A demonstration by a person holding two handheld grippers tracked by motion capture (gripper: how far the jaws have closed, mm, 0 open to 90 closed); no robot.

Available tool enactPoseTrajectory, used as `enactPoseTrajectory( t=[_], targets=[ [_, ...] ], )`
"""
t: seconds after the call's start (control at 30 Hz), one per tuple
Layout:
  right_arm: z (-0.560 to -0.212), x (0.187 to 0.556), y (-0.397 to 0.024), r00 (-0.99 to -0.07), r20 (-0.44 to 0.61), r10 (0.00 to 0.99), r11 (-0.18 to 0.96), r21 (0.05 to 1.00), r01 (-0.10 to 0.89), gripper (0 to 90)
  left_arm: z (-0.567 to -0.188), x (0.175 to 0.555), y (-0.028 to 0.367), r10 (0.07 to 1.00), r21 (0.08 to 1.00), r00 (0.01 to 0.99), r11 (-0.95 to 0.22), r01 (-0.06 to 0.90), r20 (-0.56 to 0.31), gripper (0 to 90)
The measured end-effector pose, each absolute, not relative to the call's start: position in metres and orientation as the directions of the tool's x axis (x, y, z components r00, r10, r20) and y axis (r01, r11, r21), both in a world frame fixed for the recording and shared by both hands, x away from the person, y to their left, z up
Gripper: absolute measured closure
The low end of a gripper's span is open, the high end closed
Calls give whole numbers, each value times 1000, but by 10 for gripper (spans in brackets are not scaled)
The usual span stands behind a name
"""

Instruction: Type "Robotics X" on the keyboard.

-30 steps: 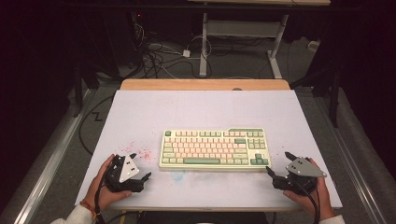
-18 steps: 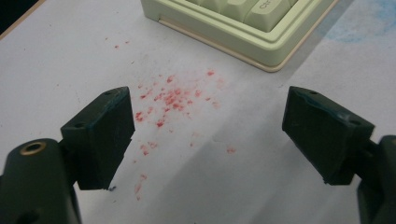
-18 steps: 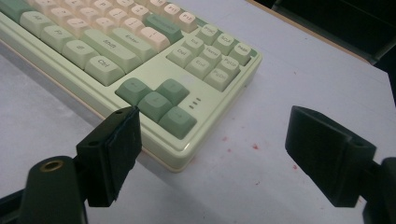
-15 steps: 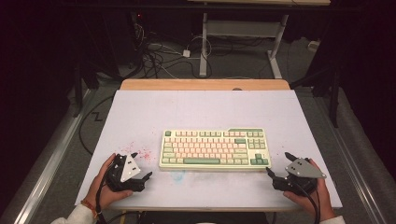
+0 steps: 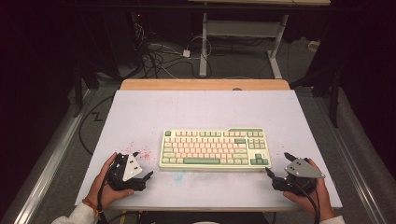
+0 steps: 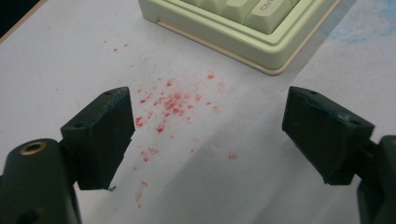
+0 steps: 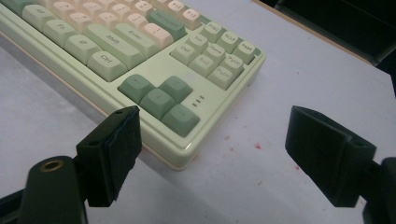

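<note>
flanking the keyboard (image 5: 215,148) at centre frame on the tabletop (image 5: 196,112), we see the left gripper (image 5: 144,165) lower left and right gripper (image 5: 276,165) lower right, jaws wide open, holding nothing.

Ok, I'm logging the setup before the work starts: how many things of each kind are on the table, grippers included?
Keyboard: 1
Grippers: 2, the left gripper and the right gripper, each held in a hand with jaws apart
Total: 3
</note>
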State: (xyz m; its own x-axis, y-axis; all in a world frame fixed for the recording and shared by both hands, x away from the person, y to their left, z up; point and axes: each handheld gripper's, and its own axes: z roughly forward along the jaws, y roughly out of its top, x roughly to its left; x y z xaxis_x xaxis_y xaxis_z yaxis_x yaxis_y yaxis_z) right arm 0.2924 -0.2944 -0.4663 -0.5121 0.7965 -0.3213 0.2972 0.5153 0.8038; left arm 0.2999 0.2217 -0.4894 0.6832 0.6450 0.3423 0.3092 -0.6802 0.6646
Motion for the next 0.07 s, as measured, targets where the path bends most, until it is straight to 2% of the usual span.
enactPoseTrajectory(
  t=[0.07],
  targets=[
    [-466,293,-295,-511,-323,796,517,803,297,191,-490,301,221,641,659,686,-685,310,344,160]
  ],
)
